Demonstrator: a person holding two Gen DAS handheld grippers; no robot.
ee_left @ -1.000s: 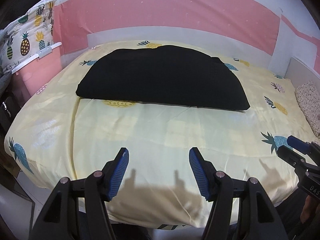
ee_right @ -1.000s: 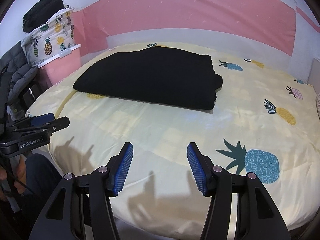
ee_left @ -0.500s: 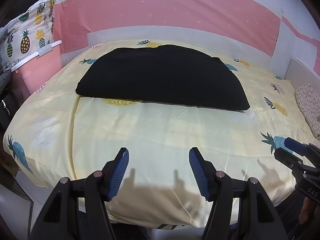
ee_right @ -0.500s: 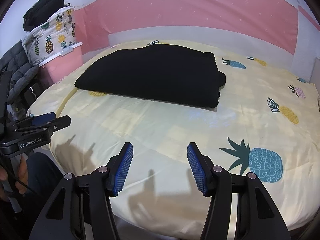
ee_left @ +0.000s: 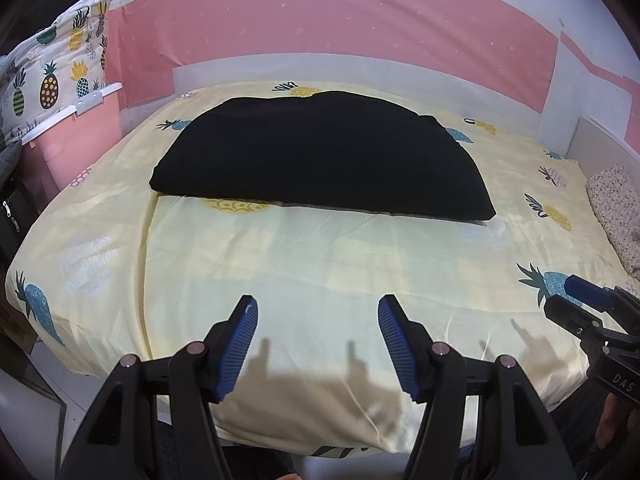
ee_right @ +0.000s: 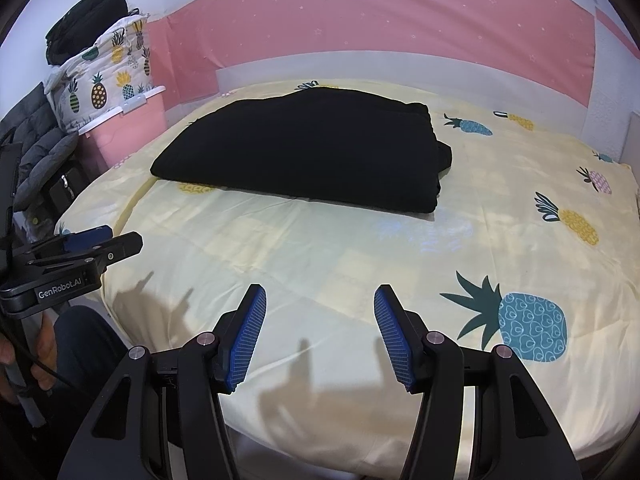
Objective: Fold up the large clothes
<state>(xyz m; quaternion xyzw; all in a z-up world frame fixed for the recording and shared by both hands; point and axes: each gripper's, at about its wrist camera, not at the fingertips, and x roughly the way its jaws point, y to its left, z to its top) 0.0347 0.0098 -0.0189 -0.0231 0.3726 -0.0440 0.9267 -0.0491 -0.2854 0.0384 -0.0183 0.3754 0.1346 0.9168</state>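
Observation:
A black garment (ee_left: 320, 156) lies folded in a flat stack on the far half of the bed; it also shows in the right wrist view (ee_right: 304, 152). My left gripper (ee_left: 318, 312) is open and empty, held over the bed's near edge, well short of the garment. My right gripper (ee_right: 320, 300) is open and empty too, also at the near edge. The right gripper shows at the right of the left wrist view (ee_left: 580, 300), and the left gripper at the left of the right wrist view (ee_right: 96, 244).
The bed has a yellow pineapple-print sheet (ee_left: 280, 272). A pink storage box (ee_right: 132, 128) with a pineapple-print bag (ee_right: 104, 84) on top stands at the left. A grey padded jacket (ee_right: 36, 152) hangs beside it. A pink wall (ee_left: 320, 28) lies behind.
Both grippers stay open and empty. The views have shifted slightly; the garment has not moved.

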